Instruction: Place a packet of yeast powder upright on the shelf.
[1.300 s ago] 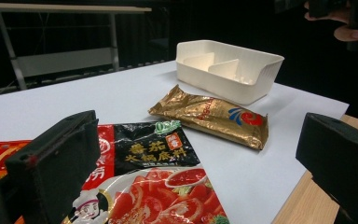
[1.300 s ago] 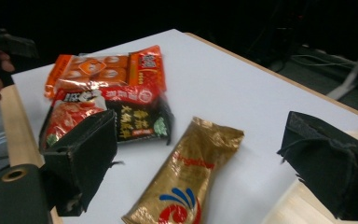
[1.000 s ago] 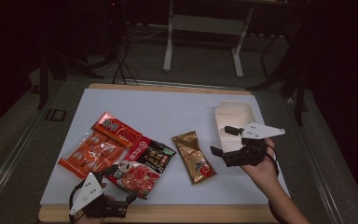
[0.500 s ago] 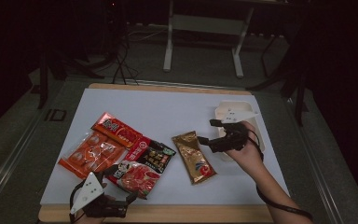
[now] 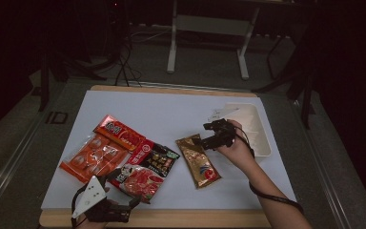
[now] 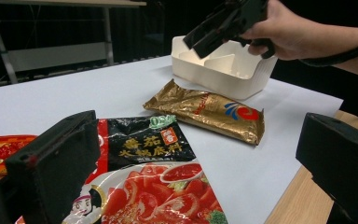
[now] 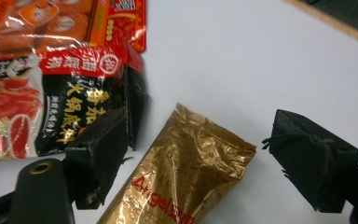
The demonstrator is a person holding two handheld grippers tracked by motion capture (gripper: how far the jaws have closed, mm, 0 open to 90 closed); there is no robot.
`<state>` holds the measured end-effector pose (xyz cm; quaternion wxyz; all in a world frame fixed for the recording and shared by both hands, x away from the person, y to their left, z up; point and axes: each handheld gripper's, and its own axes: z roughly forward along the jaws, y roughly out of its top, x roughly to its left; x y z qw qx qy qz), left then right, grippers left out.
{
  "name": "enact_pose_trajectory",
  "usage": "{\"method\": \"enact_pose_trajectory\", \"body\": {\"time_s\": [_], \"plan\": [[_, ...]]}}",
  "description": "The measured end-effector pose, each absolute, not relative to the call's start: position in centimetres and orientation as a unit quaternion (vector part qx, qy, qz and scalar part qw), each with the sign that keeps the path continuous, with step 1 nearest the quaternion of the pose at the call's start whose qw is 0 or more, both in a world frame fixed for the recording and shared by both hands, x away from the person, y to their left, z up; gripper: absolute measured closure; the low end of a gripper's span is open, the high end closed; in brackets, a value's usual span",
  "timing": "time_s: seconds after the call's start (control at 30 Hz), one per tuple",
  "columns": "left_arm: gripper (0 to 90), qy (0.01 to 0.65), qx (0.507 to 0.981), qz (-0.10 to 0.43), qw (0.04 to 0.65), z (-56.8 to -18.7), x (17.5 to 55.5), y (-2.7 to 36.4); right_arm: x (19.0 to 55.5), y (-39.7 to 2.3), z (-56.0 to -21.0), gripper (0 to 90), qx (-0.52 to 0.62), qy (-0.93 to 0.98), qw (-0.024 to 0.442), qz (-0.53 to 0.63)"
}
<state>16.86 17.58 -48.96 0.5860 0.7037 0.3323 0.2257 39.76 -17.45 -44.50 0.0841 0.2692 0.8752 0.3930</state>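
Gold pouch (image 5: 199,162): lies flat on the white table (image 5: 171,114), between the red-and-black packet (image 5: 145,169) and the white tray (image 5: 259,138), touching neither.
Right gripper (image 7: 214,163): jaws apart but just been closing in, straddling the pouch's crimped top edge; nothing pinched yet.
Left gripper (image 5: 124,210): jaws apart, empty, at the near table edge by the packet.
Risk, slip: foil is slick and flat; pads may slide off the thin seam.
Risk, snag: one jaw sits close to the packet and might drag it along.
Risk, droop: gripped at one end, the pouch may swing and catch the tray's wall.
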Motion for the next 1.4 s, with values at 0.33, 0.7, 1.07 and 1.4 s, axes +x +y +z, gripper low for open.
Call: {"method": "enact_pose_trajectory", "body": {"time_s": [0.33, 0.7, 1.07, 1.4], "plan": [[0.2, 0.332, 0.708, 0.224, 0.582, -49.0, 16.9, 17.5, 42.0, -16.2, -46.5, 20.6, 0.294, 0.888, 0.071, 0.346], [0.3, 0.332, 0.707, 0.225, 0.582, -48.9, 16.8, 17.6, 43.6, -15.2, -48.3, 22.1, 0.342, 0.885, 0.057, 0.311], [0.3, 0.332, 0.709, 0.223, 0.581, -49.0, 16.8, 17.6, 43.9, -14.1, -51.0, 22.4, 0.372, 0.892, 0.033, 0.254], [0.3, 0.332, 0.712, 0.223, 0.578, -49.0, 16.8, 17.4, 43.7, -13.9, -51.0, 66.6, 0.358, 0.899, 0.035, 0.25]]}}
